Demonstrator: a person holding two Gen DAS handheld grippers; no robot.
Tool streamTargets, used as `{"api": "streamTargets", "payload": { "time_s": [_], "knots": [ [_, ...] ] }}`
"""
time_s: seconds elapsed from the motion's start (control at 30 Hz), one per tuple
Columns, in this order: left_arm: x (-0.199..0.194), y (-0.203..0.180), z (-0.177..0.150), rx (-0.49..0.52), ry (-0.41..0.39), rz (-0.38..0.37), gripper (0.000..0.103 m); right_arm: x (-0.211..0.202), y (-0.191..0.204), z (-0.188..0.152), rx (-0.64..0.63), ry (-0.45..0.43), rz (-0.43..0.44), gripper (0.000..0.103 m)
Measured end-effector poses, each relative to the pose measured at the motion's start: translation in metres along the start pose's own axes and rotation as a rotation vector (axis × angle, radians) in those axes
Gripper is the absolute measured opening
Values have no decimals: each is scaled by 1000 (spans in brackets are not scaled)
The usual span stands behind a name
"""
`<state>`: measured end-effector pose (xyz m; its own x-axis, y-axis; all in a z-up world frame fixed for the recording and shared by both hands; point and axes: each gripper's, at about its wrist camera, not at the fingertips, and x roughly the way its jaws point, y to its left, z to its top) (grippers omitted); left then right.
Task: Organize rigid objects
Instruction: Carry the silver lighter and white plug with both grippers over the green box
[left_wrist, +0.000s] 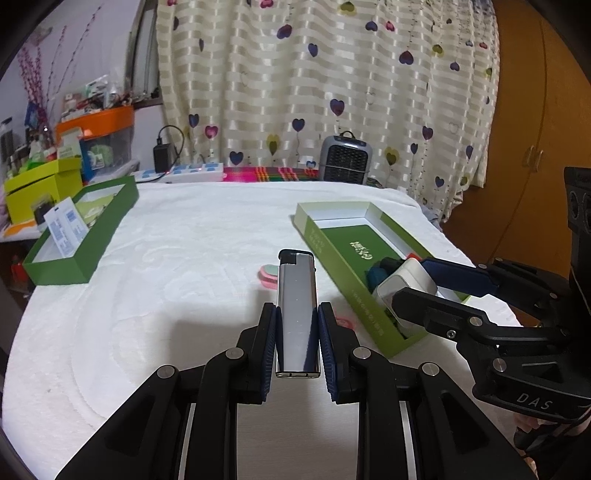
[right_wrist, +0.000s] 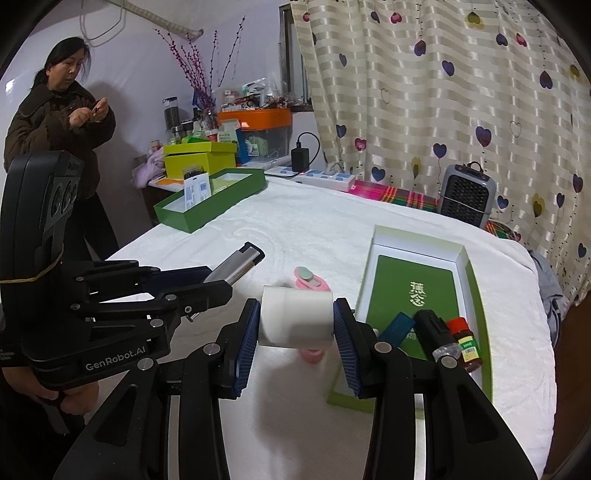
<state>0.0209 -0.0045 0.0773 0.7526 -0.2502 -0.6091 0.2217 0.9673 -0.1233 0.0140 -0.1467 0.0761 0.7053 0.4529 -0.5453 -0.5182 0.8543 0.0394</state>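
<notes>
My left gripper (left_wrist: 297, 325) is shut on a silver lighter (left_wrist: 297, 314) with a black cap, held above the white table. It also shows in the right wrist view (right_wrist: 236, 267). My right gripper (right_wrist: 295, 326) is shut on a white box (right_wrist: 295, 317), held above the table beside the near corner of an open light-green box (right_wrist: 476, 291). The white box shows in the left wrist view (left_wrist: 404, 288) over that box's edge (left_wrist: 332, 254). Inside the green box lie a blue piece (right_wrist: 397, 325), a black torch (right_wrist: 434, 332) and a small brown bottle (right_wrist: 467, 347).
A pink and mint item (right_wrist: 310, 280) and a pink roll (right_wrist: 312, 355) lie on the white cloth. A dark green box (left_wrist: 79, 236) with packets sits at the far left. A small heater (left_wrist: 345, 158), power strip (left_wrist: 192, 171) and cluttered shelf stand behind. A person (right_wrist: 55, 129) stands left.
</notes>
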Motion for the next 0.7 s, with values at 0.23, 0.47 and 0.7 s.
{"api": "streamTargets", "payload": {
  "time_s": [0.23, 0.47, 0.7],
  "knots": [
    [8, -21, 7, 27, -2, -46, 21, -8, -24, -6, 46, -9, -41, 41],
    [25, -52, 15, 72, 10, -104, 21, -16, -62, -16, 119, -3, -109, 41],
    [53, -75, 18, 88, 51, -170, 21, -11, -88, -29, 157, 35, -155, 42]
  ]
}}
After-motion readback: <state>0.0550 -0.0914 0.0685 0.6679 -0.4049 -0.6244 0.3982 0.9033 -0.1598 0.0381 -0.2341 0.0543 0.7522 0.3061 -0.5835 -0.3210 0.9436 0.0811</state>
